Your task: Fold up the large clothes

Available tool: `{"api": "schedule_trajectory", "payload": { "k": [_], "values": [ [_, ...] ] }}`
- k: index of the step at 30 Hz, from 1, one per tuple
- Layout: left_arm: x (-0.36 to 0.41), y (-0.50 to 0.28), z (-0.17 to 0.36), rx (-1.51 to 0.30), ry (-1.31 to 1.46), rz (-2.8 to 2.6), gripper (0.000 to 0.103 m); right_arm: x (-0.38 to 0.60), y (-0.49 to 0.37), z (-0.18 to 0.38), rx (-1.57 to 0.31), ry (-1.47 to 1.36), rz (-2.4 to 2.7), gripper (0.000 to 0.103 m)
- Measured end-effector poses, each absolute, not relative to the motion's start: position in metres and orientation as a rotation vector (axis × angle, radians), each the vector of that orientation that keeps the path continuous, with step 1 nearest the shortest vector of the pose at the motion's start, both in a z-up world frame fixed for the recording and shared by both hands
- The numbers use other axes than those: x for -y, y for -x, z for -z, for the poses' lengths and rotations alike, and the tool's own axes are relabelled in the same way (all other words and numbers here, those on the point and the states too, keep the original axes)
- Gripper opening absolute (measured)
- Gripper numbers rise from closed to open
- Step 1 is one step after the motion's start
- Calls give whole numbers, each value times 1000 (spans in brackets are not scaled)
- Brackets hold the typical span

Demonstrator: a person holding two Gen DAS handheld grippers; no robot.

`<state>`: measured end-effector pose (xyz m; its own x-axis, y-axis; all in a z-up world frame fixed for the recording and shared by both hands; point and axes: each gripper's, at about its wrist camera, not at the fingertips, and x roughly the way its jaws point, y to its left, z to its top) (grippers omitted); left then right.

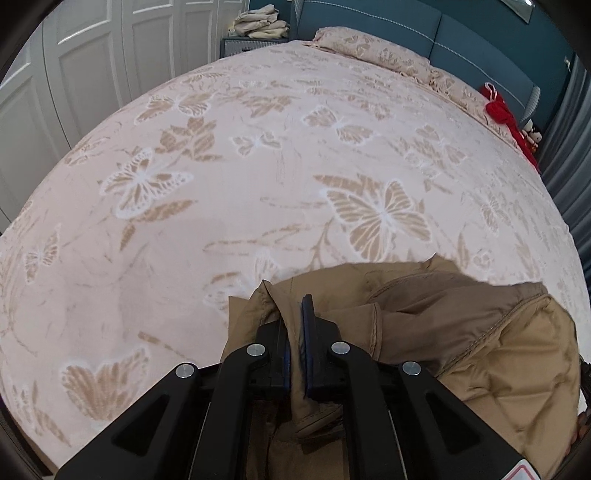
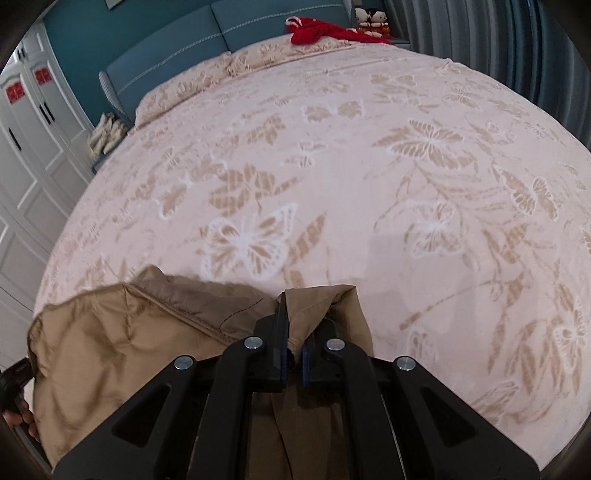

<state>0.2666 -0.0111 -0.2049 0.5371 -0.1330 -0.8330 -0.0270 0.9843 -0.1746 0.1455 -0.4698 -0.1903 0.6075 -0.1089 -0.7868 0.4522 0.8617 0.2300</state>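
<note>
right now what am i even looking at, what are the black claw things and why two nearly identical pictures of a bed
The black claws are two-finger grippers that a person holds, one in each hand; no robot arm is involved. Each gripper carries a fisheye camera looking along its fingers, so you get one picture per hand, and the lens makes the bed bulge. The left gripper and the right gripper are each shut on an edge of the same tan quilted jacket, which hangs between them over a bedspread patterned with butterflies. Far off lie a red garment and a pillow by the blue headboard.
</note>
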Motion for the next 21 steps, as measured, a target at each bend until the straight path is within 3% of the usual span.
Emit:
{"api": "schedule_trajectory", "payload": {
  "k": [15, 21],
  "values": [
    [22, -263, 233, -941, 128, 44, 11, 463, -151, 214, -874, -404, 357, 3],
    [-10, -256, 196, -980, 194, 111, 14, 489, -122, 168, -799, -511, 268, 16]
  ]
}}
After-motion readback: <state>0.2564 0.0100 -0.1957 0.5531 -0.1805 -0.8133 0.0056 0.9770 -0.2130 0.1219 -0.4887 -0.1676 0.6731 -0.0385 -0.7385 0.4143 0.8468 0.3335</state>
